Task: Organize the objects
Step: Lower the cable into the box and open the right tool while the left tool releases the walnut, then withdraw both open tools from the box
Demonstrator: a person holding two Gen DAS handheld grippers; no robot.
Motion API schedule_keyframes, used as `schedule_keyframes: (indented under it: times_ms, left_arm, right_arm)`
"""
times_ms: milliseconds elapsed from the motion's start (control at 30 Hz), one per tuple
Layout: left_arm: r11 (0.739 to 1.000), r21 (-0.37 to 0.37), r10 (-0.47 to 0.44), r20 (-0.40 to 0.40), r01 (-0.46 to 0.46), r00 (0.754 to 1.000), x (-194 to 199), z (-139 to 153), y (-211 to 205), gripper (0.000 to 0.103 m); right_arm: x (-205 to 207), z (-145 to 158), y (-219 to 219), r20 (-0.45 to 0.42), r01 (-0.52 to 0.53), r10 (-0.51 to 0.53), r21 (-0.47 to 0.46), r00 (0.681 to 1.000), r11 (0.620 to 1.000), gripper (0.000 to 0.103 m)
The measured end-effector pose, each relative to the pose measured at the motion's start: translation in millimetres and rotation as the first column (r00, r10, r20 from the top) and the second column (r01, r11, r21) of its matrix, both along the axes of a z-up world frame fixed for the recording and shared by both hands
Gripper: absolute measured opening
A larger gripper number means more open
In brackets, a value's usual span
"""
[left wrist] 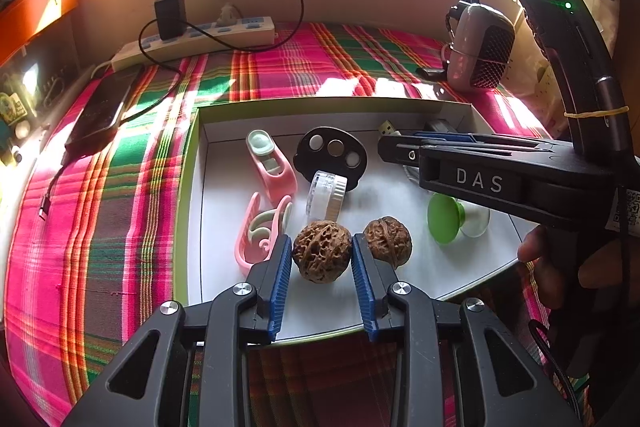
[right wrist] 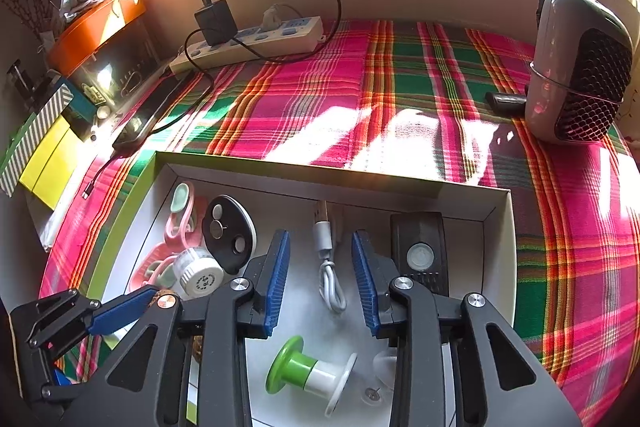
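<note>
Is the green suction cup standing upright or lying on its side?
On its side: the green suction cup lies flat on the box floor.

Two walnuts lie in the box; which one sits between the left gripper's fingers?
The larger, nearer walnut, sitting between the left gripper pads. The other walnut lies outside the jaws, behind the right-hand finger, toward the green suction cup.

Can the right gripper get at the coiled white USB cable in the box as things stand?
Probably yes. The right gripper stands open with the coiled white USB cable lying between its blue fingers, and nothing covers it.
</note>
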State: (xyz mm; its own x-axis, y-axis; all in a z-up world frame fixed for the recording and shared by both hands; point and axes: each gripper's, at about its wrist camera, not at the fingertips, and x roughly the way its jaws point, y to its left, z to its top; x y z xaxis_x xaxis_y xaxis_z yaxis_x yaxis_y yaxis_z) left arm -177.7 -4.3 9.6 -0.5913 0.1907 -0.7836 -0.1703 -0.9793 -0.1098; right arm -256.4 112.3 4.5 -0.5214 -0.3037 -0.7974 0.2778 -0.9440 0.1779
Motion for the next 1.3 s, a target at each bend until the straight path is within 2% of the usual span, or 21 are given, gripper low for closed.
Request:
schedule_keyframes:
  times_ms: [600,1000,1067,1133,1300]
  left_arm:
    - [1.000,-0.005,0.020,-0.051,-0.020,0.998,26,21,-2,0.029]
    - [0.998,-0.041,0.053,-0.090,-0.057,0.995,53,32,-2,0.029]
    - [0.997,-0.053,0.057,-0.102,-0.063,0.993,57,34,-2,0.029]
    - [0.996,-0.057,0.061,-0.102,-0.067,0.993,61,34,-1,0.029]
    - [0.994,-0.073,0.071,-0.099,-0.079,0.993,73,30,1,0.029]
  right_arm:
    - [47,27,5,-0.095,0.044,-0.043,0.009,0.995,0.999,0.035]
    - [88,42,14,-0.146,0.090,-0.086,0.018,0.985,0.996,0.035]
    - [96,42,15,-0.153,0.100,-0.095,0.024,0.984,0.995,0.036]
    - [104,43,16,-0.163,0.108,-0.101,0.037,0.981,0.993,0.043]
    - [123,44,19,-0.180,0.121,-0.110,0.056,0.978,0.991,0.043]
